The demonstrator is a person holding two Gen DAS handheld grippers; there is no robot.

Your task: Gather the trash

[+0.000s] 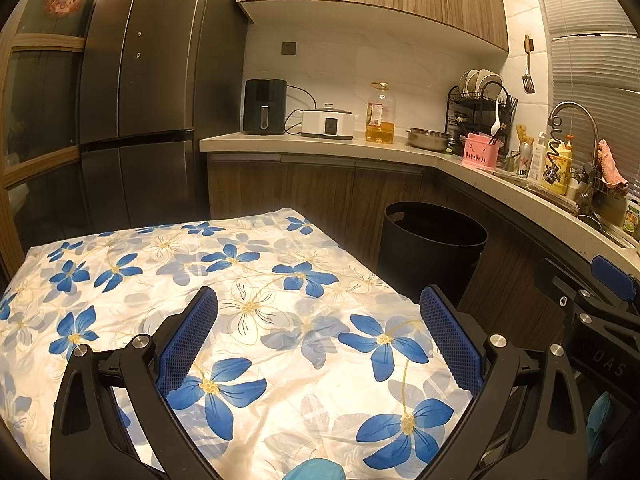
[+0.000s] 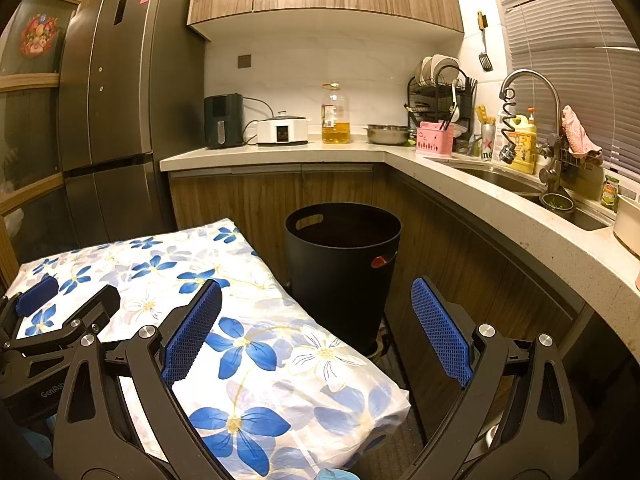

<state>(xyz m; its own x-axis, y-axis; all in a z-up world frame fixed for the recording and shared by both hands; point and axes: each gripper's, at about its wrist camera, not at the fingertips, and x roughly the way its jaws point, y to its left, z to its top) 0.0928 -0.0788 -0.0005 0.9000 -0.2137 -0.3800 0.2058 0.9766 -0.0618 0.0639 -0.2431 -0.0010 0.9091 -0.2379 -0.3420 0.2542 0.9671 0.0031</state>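
Both your left gripper [image 1: 318, 334] and right gripper [image 2: 316, 326] hover with fingers wide, empty, above the floral worktop [image 1: 280, 320] (no trash apparent, perhaps outside view); scan before approaching the black bin [image 2: 342, 264].

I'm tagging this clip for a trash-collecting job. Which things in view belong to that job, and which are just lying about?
Belonging to the job:
black trash bin
left gripper, open, empty
right gripper, open, empty
No loose trash shows on the floral cloth.

Just lying about:
air fryer
white cooker
oil bottle
steel bowl
dish rack
pink utensil holder
faucet
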